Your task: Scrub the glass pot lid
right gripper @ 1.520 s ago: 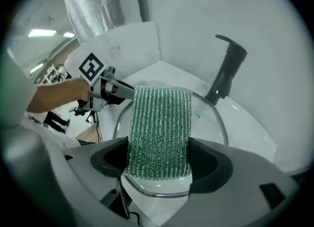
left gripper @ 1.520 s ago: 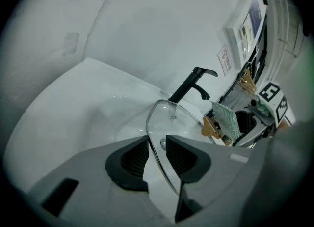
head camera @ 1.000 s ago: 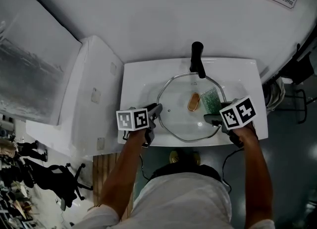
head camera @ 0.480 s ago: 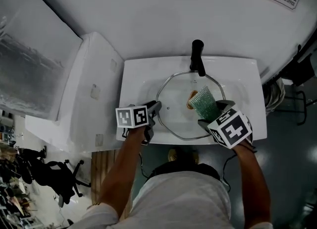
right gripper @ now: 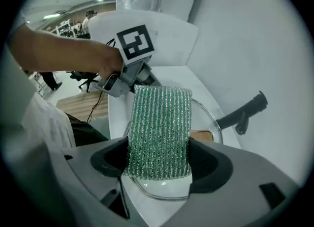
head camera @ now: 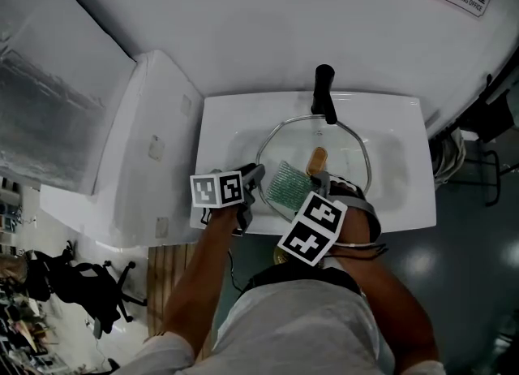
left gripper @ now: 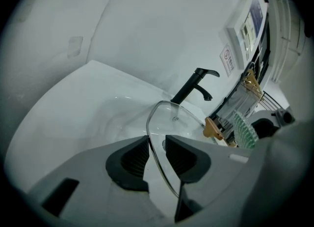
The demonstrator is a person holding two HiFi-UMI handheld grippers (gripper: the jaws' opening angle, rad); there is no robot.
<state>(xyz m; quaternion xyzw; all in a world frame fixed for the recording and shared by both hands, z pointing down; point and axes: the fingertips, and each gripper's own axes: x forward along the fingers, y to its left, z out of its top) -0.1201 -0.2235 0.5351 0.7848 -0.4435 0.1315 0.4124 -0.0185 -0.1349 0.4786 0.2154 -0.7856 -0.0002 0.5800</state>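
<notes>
Forearm [head camera: 381, 284] inward, right gripper [head camera: 308, 189] over lid [head camera: 345, 158]

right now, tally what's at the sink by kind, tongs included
lid: 1
pad: 1
faucet: 1
left tongs, right tongs: 2
total: 5

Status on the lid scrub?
Left claw clamped on glass lid rim. Right claw gripping green scrub pad, over the lid. Faucet behind, not blocking.
</notes>
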